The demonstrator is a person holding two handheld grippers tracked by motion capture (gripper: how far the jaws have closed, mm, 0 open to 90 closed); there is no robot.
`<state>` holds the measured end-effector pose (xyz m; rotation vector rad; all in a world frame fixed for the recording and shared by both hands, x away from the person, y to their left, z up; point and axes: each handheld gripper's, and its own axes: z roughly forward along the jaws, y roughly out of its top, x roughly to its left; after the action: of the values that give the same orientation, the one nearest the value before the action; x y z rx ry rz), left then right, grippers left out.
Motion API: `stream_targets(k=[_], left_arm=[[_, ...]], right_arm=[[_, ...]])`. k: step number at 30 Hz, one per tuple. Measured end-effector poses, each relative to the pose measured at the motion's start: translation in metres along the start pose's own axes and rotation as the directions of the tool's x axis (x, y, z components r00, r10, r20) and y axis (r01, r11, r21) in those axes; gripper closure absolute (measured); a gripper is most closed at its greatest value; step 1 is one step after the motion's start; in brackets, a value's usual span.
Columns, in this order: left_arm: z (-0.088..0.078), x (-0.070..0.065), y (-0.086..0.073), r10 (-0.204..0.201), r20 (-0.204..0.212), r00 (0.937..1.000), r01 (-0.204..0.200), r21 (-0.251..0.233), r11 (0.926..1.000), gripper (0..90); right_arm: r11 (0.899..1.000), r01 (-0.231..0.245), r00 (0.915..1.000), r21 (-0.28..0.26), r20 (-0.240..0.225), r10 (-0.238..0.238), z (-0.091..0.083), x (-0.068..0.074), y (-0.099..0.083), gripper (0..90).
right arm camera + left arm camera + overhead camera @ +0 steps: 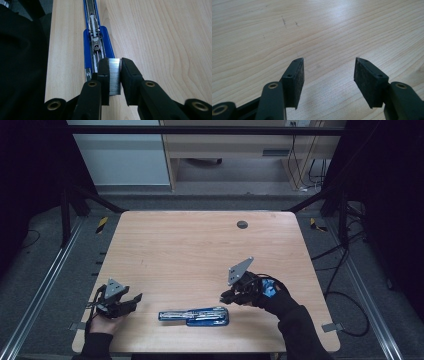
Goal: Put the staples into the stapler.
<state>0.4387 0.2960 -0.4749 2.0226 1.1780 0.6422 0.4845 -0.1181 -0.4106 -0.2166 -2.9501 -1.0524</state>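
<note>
A blue stapler [195,315] lies folded open and flat near the table's front edge, its metal staple channel [96,42] facing up. My right gripper [225,296] hovers just right of and above the stapler's wide end. In the right gripper view it [115,60] is shut on a silvery strip of staples [115,75], held upright between the pads and in line with the channel. My left gripper [132,301] rests at the front left, well apart from the stapler. Its jaws [329,61] stand open over bare wood with nothing between them.
The light wooden table [200,245] has a round dark cable hole [242,224] near its far edge. Metal frame rails run along both sides, and cables lie on the floor at the right. A dark sleeve [22,62] borders the table's front edge.
</note>
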Motion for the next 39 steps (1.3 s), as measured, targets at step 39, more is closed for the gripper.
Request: stream_targets(k=[39], left_arm=[[0.001, -0.001, 0.0, 0.006, 0.001, 1.0, -0.006, 0.005, 1.0, 41.5]], right_arm=[[0.994, 0.066, 0.9948, 0.086, -0.083, -0.059, 0.033, 0.006, 0.004, 78.0]])
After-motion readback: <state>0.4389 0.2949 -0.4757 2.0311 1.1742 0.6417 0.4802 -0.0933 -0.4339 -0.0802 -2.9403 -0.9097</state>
